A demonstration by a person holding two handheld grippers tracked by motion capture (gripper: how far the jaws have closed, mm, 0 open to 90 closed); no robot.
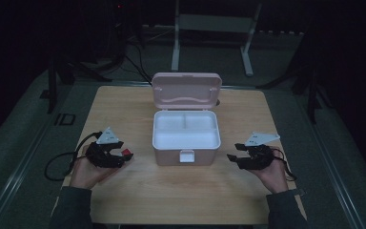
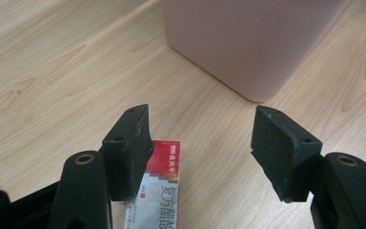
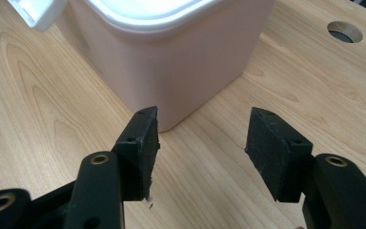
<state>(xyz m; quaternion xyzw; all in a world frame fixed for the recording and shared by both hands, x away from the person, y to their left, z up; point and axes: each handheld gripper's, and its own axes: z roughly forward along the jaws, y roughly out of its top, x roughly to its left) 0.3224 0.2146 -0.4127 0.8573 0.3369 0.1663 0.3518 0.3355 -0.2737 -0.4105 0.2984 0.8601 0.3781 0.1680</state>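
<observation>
The right gripper [image 3: 202,148] hangs over the table [image 3: 38,114], its 2 jaws apart with nothing between them, pointing at a corner of the pink box [image 3: 171,62]. A round hole [image 3: 344,31] lies beyond.

Box in the middle of the table, one gripper at each side.

The box [image 1: 186,138] stood at the centre of the table [image 1: 124,200], with its lid [image 1: 187,90] raised upright behind it and its latch [image 1: 187,156] on the front wall, toward the person. The left gripper [image 1: 124,155] lay to the left of the box, near its front corner, and a sachet [image 2: 159,191] lay on the table beside its left jaw, partly under it. The right gripper [image 1: 232,158] lay to the right of the box. A hole [image 3: 344,31] in the table was behind the box at the right.
</observation>
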